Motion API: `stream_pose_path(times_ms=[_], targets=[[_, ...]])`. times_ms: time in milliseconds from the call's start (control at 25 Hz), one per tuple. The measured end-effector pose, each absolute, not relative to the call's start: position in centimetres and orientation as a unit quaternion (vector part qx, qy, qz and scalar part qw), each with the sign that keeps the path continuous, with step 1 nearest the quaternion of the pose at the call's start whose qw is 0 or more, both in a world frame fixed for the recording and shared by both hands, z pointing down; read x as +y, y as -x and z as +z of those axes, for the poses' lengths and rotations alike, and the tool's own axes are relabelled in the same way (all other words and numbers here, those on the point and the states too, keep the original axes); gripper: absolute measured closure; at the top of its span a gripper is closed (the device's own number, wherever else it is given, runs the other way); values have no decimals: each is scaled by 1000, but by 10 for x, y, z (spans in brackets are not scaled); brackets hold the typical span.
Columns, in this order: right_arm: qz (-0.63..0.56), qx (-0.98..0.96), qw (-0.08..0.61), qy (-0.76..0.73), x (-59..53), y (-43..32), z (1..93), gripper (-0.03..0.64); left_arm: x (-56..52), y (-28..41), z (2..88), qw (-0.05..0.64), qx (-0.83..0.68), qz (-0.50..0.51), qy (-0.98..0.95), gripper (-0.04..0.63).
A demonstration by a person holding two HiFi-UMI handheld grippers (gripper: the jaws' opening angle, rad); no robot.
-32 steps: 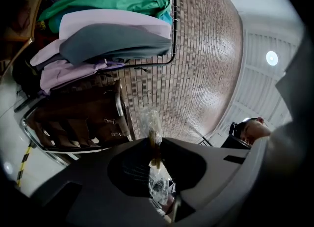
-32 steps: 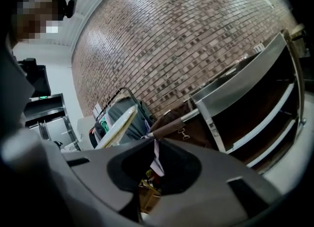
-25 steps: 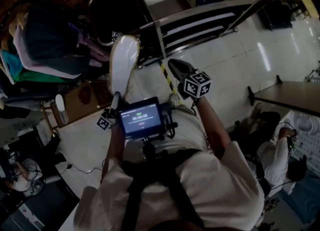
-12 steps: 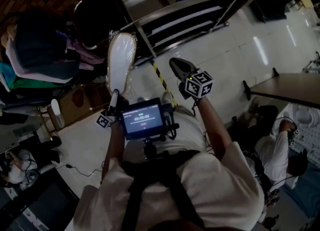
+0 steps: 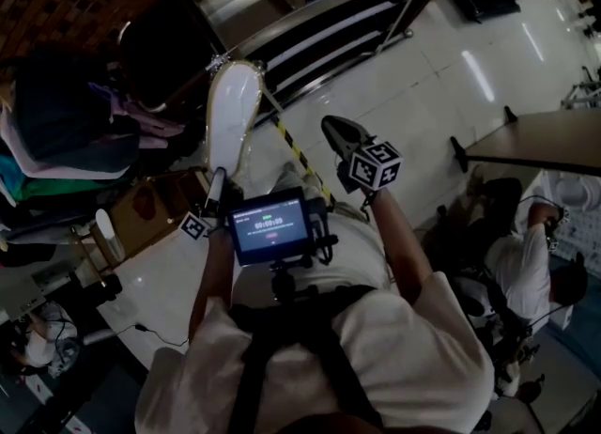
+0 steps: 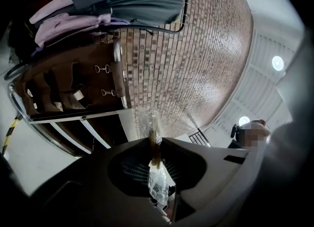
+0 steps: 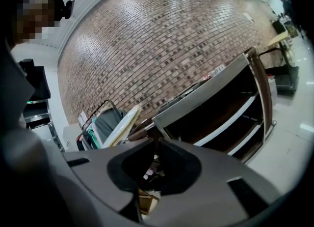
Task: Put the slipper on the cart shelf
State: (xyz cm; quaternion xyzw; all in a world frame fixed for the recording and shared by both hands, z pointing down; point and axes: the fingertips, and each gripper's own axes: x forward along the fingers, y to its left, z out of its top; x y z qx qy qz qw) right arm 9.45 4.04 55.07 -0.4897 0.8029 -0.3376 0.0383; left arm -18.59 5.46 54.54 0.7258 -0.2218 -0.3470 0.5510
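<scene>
A white slipper (image 5: 232, 117) wrapped in clear plastic stands up from my left gripper (image 5: 218, 180), which is shut on its heel end. The slipper's toe points at the corner of the metal cart (image 5: 319, 23), whose long shelves show as pale strips. In the left gripper view the slipper (image 6: 153, 125) appears edge-on, pinched between the jaws of the left gripper (image 6: 155, 147). My right gripper (image 5: 340, 133) hangs to the right of the slipper, jaws together and empty. The right gripper view shows the right gripper (image 7: 156, 141), the slipper (image 7: 119, 123) and the cart shelves (image 7: 225, 115).
A rack of hanging clothes (image 5: 66, 113) fills the left. A brown box (image 5: 155, 197) sits on the floor below it. Yellow-black tape (image 5: 299, 150) runs across the white floor. A table (image 5: 535, 146) and a seated person (image 5: 521, 272) are at the right.
The cart and the floor have shifted in the head view as the person turned. The slipper stays in the left gripper, its toe now over the cart's corner. The right gripper keeps its place.
</scene>
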Motion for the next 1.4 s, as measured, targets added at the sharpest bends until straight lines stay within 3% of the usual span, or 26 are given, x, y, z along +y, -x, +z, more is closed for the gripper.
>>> stream_pose_path(times_ms=[680,1400], targets=[[-312,770,47,554,-7,-133,524,572,-32,140,532,565,-147,-316,-748,541],[-301,804,25,512,-76,-151,521,572,-36,131,545,541,-193,-329,-749,540]])
